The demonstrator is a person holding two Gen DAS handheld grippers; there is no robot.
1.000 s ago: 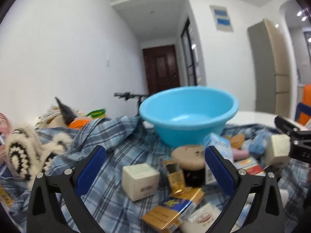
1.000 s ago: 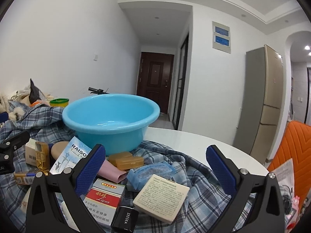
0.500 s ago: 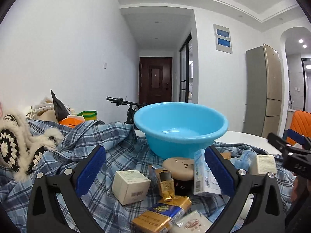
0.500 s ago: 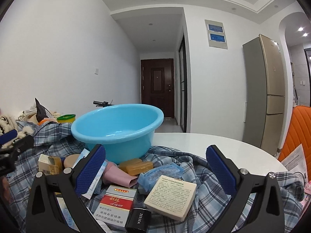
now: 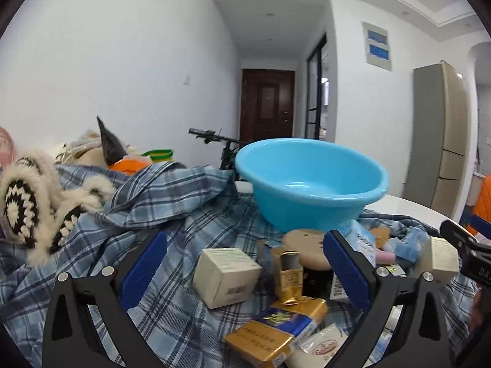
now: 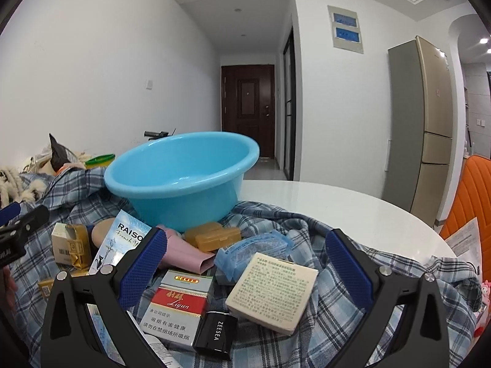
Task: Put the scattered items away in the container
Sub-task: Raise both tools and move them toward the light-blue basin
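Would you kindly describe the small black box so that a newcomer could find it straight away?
Start from the blue basin on the plaid cloth and come toward the right gripper. Nearest the camera, between the red-and-white cigarette pack and the cream printed box, lies the black box. It alone is glossy black, lettered ZEESEA in white.

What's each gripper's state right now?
Left gripper: open, holding nothing.
Right gripper: open, holding nothing.
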